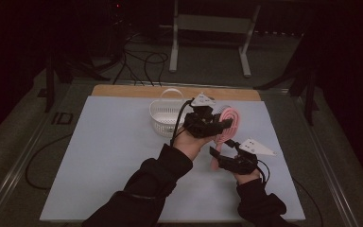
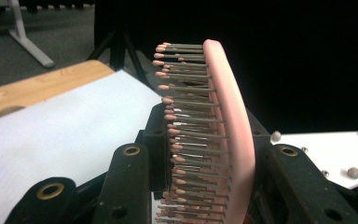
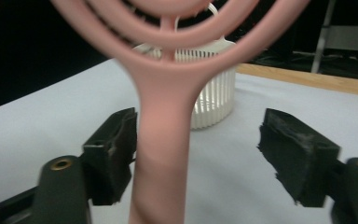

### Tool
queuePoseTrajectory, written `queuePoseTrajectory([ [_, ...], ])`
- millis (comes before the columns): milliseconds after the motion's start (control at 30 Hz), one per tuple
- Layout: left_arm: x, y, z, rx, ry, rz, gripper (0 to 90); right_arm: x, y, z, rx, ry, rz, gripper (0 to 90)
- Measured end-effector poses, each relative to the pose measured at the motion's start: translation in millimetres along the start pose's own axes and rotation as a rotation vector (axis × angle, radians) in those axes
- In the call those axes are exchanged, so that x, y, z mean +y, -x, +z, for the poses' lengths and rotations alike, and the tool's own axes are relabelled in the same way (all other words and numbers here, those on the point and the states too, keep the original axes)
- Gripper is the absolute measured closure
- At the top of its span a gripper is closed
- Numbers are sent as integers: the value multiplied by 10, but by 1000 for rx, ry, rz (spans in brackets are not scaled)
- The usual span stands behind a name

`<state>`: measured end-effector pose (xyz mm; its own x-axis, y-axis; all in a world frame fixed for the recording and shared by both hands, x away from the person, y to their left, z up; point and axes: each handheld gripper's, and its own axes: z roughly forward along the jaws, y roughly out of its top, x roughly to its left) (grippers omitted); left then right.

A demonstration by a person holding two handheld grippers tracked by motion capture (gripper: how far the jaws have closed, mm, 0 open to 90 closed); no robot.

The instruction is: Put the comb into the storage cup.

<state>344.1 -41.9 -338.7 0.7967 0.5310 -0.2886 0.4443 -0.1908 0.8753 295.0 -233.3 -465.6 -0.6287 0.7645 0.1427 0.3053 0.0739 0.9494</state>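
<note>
While the left gripper [image 1: 212, 124] clamps the unlabelled pink brush [image 1: 229, 122], the right gripper's [image 1: 220, 152] fingers stand apart.

Dim high view with black surroundings; gripper views brighter, foreground softly blurred.

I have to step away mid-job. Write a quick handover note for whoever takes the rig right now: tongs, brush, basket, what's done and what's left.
Left tongs: shut on the head of the pink hairbrush, holding it above the mat.
Right tongs: open; the brush handle stands between the jaws, against one pad and apart from the other.
White basket: on the mat, just beyond the left tongs.
Done: brush lifted, held by the left tongs.
Left: probably place the brush in the basket; draw the right tongs back first.
</note>
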Motion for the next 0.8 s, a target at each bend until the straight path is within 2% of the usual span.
queuePoseTrajectory([
  [67, 22, 1, -29, 5, 13, 3, 653, 3, -17, 4, 6, -8, -7, 226],
  [133, 47, 17, -76, 18, 34, 27, 653, 3, -31, 14, 24, -21, -13, 205],
  [200, 65, 25, -108, 18, 51, 26, 654, -3, -46, 29, 32, -34, -24, 177],
  [367, 115, 18, -177, 24, 76, 39, 655, -20, -84, 57, 87, -55, -31, 106],
  [400, 124, 12, -193, 26, 80, 38, 656, -23, -80, 57, 113, -53, -26, 100],
  [633, 188, -14, -284, 26, 106, 46, 656, -51, -98, 88, 131, -92, -31, 91],
  [800, 228, -57, -364, 29, 134, 46, 656, -69, -118, 108, 153, -100, -64, 91],
])
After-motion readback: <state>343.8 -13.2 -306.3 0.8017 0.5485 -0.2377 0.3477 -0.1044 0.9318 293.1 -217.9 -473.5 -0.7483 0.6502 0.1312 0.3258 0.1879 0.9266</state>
